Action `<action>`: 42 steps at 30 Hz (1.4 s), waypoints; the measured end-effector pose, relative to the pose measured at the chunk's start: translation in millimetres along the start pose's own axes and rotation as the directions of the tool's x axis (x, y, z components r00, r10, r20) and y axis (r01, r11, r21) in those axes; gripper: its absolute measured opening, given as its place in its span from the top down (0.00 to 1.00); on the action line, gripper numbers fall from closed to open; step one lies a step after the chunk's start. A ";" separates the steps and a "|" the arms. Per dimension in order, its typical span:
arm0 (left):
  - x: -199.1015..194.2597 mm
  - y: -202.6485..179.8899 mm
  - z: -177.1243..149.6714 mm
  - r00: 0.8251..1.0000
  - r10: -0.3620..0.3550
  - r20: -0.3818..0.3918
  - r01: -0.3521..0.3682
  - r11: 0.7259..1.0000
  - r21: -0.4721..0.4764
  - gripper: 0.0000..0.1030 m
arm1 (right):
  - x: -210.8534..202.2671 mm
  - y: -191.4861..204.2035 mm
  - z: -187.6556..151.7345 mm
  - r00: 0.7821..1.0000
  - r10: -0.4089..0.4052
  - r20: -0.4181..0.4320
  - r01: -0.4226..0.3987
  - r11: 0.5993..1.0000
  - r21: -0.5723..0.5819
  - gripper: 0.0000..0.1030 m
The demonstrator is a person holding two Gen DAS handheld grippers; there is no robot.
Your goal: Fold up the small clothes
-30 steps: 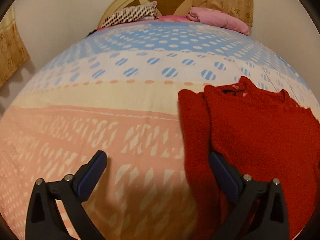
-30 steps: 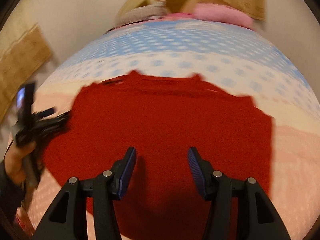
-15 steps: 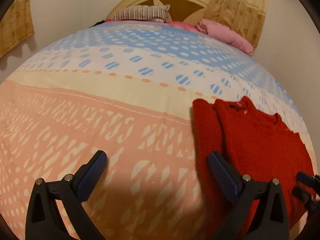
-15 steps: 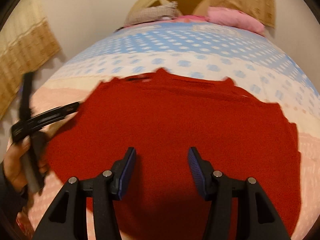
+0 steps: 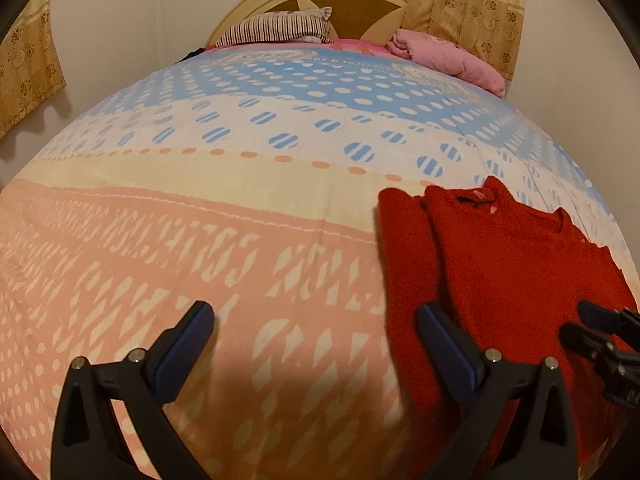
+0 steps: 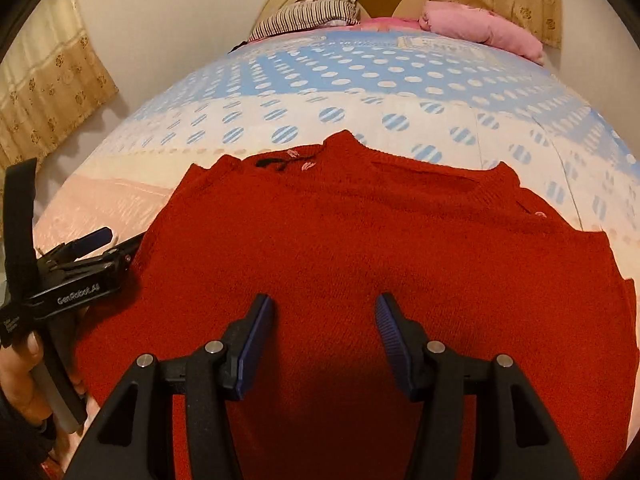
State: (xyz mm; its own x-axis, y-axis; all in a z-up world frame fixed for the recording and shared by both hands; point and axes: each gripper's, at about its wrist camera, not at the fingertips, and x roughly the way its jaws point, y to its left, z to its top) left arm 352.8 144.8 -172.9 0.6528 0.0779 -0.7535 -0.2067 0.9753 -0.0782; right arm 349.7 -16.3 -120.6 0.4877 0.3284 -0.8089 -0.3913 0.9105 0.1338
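Observation:
A red knitted sweater (image 6: 360,248) lies flat on the bed, collar toward the headboard, with its left sleeve folded in along the body. In the left wrist view the sweater (image 5: 500,272) is at the right. My left gripper (image 5: 314,340) is open wide and empty, above the pink bedspread at the sweater's left edge; its right finger overlaps the folded sleeve. It also shows in the right wrist view (image 6: 96,246). My right gripper (image 6: 324,332) is open and empty, over the lower middle of the sweater. Its tip shows in the left wrist view (image 5: 600,320).
The bedspread (image 5: 200,208) has pink, cream and blue dotted bands. A striped pillow (image 5: 276,30) and a pink bundle (image 5: 448,58) lie by the headboard (image 5: 320,0). Curtains (image 6: 44,92) hang on both sides.
The left gripper has swung back toward the sweater's left edge and lifted its view. The right gripper has drawn slightly back, so more of the collar shows.

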 end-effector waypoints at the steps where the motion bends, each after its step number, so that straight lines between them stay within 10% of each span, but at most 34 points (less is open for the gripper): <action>1: 2.3 -0.9 -0.2 1.000 0.002 -0.011 -0.002 1.000 0.003 0.00 | -3.5 3.8 -3.7 1.000 -0.015 0.007 0.015 1.000 -0.015 0.46; 19: -16.9 7.4 3.1 0.999 -0.020 0.034 0.020 1.000 0.002 0.00 | -54.6 114.6 -84.2 0.993 0.044 0.113 -0.002 0.935 -0.354 0.45; 42: -2.3 -4.7 14.9 0.972 -0.233 -0.025 0.233 0.972 -0.017 0.00 | -40.6 157.3 -107.8 0.973 -0.112 0.201 0.201 0.838 -0.508 0.45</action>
State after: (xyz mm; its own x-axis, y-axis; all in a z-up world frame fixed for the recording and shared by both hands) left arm 363.1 143.1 -161.1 0.6646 -0.1569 -0.7306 -0.0610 0.9630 -0.2624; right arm 184.3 86.5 -128.5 0.6753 0.2681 -0.6870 -0.6259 0.7011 -0.3416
